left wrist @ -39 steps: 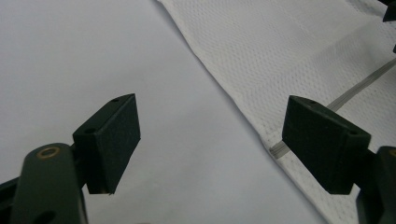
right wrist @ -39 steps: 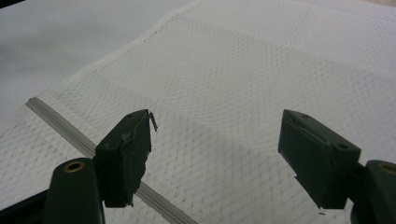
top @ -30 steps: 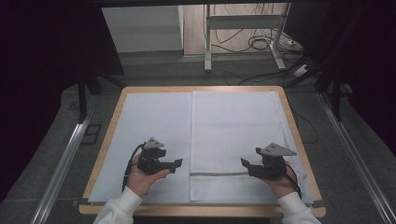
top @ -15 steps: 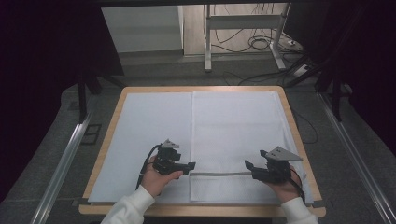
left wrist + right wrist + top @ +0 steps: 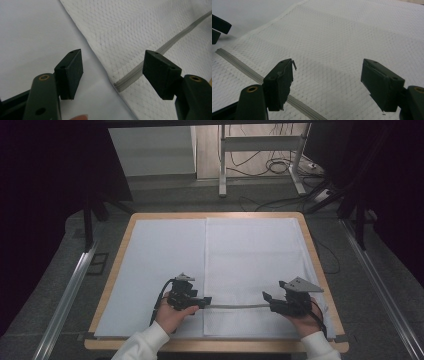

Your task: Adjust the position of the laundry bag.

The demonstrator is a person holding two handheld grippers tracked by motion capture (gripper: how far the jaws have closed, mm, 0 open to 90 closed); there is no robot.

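Right now I'm holding the left gripper (image 5: 205, 300) with jaws gaping wide over the near end of the grey zipper (image 5: 130, 76) — the right gripper (image 5: 265, 299) is hovering equally wide at its other end. Beyond, the white mesh fabric bag (image 5: 255, 260) is lying flat across the wooden-edged white table (image 5: 150, 265).

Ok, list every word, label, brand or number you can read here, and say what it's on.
None can be read.
White mesh bag: no print, only its grey zipper.
White table cover: blank.
Left gripper and right gripper: plain black, no markings legible.
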